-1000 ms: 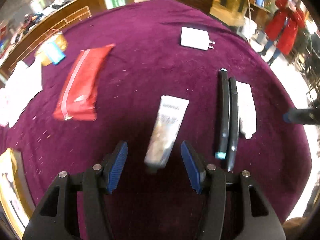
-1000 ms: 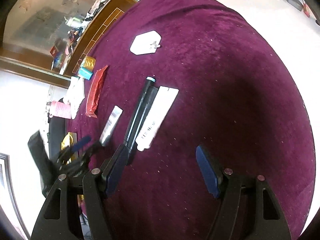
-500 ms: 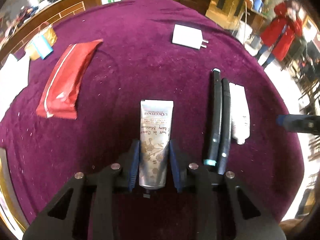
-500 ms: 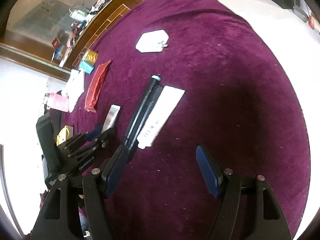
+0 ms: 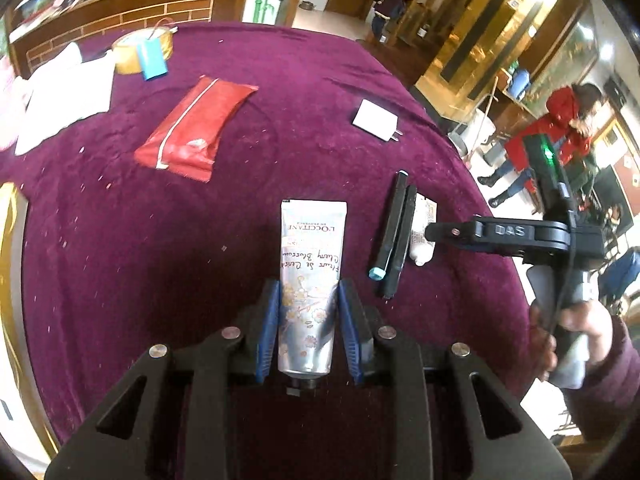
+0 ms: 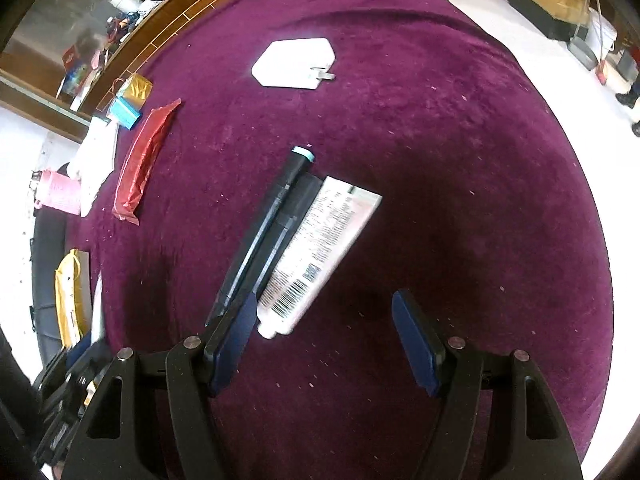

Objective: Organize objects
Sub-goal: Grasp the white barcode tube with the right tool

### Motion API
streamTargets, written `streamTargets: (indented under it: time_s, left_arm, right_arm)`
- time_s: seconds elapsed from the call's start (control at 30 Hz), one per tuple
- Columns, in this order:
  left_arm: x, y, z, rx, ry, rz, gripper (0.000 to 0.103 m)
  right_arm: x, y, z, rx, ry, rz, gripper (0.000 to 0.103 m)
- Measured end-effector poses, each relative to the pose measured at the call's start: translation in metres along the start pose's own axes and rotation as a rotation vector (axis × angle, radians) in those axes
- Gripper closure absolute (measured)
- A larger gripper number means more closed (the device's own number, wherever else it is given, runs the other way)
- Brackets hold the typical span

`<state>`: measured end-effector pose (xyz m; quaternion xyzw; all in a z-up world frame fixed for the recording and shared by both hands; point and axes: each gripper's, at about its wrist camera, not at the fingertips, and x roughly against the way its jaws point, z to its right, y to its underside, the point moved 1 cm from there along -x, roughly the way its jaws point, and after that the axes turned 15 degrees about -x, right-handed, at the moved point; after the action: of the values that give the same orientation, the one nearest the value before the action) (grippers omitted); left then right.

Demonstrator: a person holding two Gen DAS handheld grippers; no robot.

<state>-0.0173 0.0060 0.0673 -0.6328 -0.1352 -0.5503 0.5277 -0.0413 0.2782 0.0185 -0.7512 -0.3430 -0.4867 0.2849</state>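
We see a round bench draped in plush purple velvet. At lower centre, our left gripper has its blue ribbed fingers clamped on a flat silvery floral tube. Our right gripper gapes empty below two slim black pens and a white tube.

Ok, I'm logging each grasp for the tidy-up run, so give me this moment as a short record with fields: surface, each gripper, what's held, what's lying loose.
surface: purple velvet cloth
left gripper: jaws shut on the hand cream tube, near its cap end
right gripper: jaws open, nothing between them
nearest to right gripper: white tube lying against two black pens
loose items: red pouch, white charger
far edge: blue card on a gold tin
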Motion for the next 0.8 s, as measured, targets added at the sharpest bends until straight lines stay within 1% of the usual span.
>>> streamTargets:
  time_s: [0.03,0.1,0.13,0.17,0.23,0.3,0.4,0.47,0.5,0.57,0.63,0.73,0.8]
  left_arm:
    - [0.001,0.002,-0.002,0.004,-0.001,0.001,0.077]
    - [0.005,0.008,-0.005,0.011,-0.008,0.001,0.077]
    - [0.006,0.01,-0.007,0.013,-0.009,0.001,0.077]
    - [0.007,0.012,-0.009,0.016,-0.008,0.0,0.077]
    - [0.01,0.019,-0.013,0.025,-0.007,-0.002,0.077]
    - [0.013,0.025,-0.017,0.032,-0.005,-0.003,0.077]
    - [0.017,0.031,-0.022,0.04,-0.002,0.0,0.077]
    - [0.021,0.034,-0.027,0.049,-0.002,0.003,0.077]
    - [0.023,0.036,-0.03,0.057,0.001,0.007,0.077]
    - [0.028,0.04,-0.038,0.072,0.011,0.019,0.077]
    - [0.035,0.043,-0.046,0.083,0.013,0.032,0.077]
    - [0.045,0.05,-0.058,0.099,0.018,0.054,0.077]
    - [0.053,0.055,-0.067,0.112,0.02,0.068,0.077]
  right_arm:
    - [-0.003,-0.001,-0.003,0.005,0.014,0.005,0.043]
    - [-0.011,-0.004,-0.01,0.019,0.07,0.017,0.052]
    - [-0.011,-0.005,-0.013,0.026,0.089,0.039,0.058]
    - [-0.012,-0.004,-0.018,0.039,0.105,0.049,0.062]
    - [-0.014,-0.002,-0.027,0.059,0.129,0.056,0.073]
    - [-0.018,0.001,-0.034,0.08,0.173,0.063,0.074]
    - [-0.021,0.008,-0.046,0.14,0.261,0.11,0.074]
    - [-0.022,0.012,-0.051,0.176,0.293,0.14,0.076]
    - [-0.021,0.012,-0.051,0.182,0.292,0.144,0.077]
    - [-0.016,0.011,-0.046,0.16,0.258,0.133,0.082]
    - [-0.007,0.009,-0.035,0.097,0.17,0.107,0.089]
    - [0.007,0.011,-0.021,0.022,0.063,0.07,0.089]
    - [0.017,0.015,-0.015,-0.024,-0.026,0.044,0.089]
